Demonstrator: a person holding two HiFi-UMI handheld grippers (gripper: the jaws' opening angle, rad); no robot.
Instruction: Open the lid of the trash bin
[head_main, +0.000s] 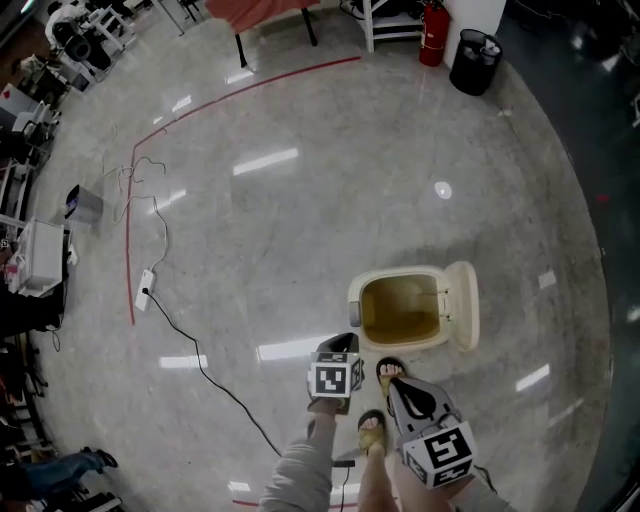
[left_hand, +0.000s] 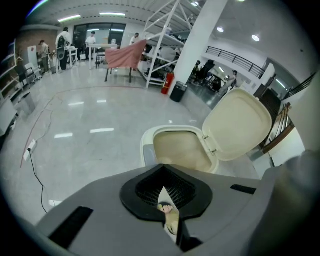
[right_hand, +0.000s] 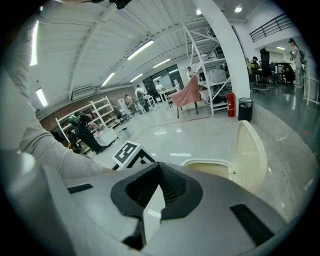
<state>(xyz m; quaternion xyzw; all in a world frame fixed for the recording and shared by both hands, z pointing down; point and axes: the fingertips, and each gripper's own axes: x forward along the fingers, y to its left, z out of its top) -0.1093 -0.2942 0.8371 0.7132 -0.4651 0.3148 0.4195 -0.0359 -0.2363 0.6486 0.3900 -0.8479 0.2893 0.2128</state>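
Left hand-held gripper (head_main: 340, 346): lower centre of the head view, marker cube facing up. Its jaws are drawn together to a thin sliver and grip nothing. In the left gripper view only a sandalled toe shows through that sliver.

Right hand-held gripper (head_main: 398, 388): just right of the other in the frame and nearer the lower edge. Its jaws are likewise closed on nothing, with bare floor showing past them in its own view. It is clear of the bin.

Sandalled foot (head_main: 391, 372): between the two grippers, with the toe at the bin's near edge. Whether it presses a pedal cannot be seen.

Trash bin (head_main: 356, 312): cream-coloured, standing on the floor right of centre in the head view, just above the grippers in the frame. Its mouth is uncovered and the inside looks bare.

Lid (head_main: 463, 305): swung back on its hinge at the right side of the bin. It stands upright and clear of the mouth in both gripper views.

Task progress: the lid is already up, so the opening looks done. Neither gripper touches the bin, and I judge that little is left beyond keeping the lid raised.

Cable (head_main: 200, 362): black, running across the polished floor from a white power strip (head_main: 146, 289) at centre left.

Black waste basket (head_main: 475, 62): top right, beside a red fire extinguisher (head_main: 432, 32) and well apart from the task's bin.
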